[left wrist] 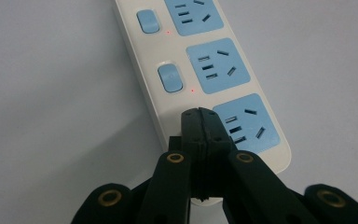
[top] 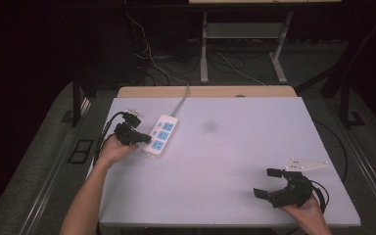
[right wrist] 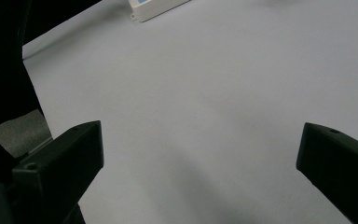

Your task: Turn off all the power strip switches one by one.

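- The power strip [top: 160,136] lies at the left of the table [top: 235,147] in the high view, long axis running up-right toward its cord.
- The left gripper [left wrist: 199,112], jaws pressed together and empty, points its tips at the nearest switch, probably touching it.
- The right gripper [top: 269,182], jaws wide, rests well apart at lower right; open tabletop lies between.

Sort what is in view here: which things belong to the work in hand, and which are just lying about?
In the job:
- power strip, white with blue sockets and switches
- left gripper, jaws shut, tips at the strip's near switch position
- strip's grey cable

Lying about or idle:
- right gripper, open over bare table
- desk legs and loose floor cables behind the table
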Available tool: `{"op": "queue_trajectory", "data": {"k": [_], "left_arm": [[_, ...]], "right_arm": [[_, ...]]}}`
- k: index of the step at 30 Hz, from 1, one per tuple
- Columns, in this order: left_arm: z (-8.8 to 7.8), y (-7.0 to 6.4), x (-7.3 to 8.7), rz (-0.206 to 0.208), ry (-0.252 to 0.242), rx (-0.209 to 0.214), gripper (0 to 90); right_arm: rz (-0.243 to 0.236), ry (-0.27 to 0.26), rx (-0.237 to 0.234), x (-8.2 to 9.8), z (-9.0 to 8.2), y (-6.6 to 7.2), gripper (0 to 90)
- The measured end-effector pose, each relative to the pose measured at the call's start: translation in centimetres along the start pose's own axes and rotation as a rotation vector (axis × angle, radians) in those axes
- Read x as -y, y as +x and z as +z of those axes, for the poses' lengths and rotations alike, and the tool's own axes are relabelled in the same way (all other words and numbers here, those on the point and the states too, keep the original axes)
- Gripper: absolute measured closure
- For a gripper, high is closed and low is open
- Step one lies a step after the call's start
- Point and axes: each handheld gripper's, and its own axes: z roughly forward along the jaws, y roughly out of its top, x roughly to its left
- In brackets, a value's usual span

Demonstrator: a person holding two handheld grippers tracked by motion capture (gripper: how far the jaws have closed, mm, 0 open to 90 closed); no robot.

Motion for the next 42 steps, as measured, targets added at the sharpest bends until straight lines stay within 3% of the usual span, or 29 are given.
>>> {"op": "queue_trajectory", "data": {"k": [11, 20, 40, 42], "left_arm": [[0.15, -0.37, -0.08, 0.017, 0.0, -0.02, 89.6], [0.21, 0.19, 0.34, -0.026, -0.023, 0.014, 89.8], [0.2, -0.19, 0.18, -0.038, -0.019, -0.013, 89.7], [-0.03, -0.11, 0.07, -0.06, -0.041, 0.012, 89.6]], "right_arm": [[0.007, 0.001, 0.001, 0.11, -0.1, -0.11, 0.5], [0.007, -0.004, 0.002, 0.15, -0.44, -0.23, 0.5], [0.008, -0.006, 0.008, 0.11, -0.45, -0.25, 0.5], [0.008, -0.007, 0.008, 0.1, -0.46, -0.26, 0.5]]}}
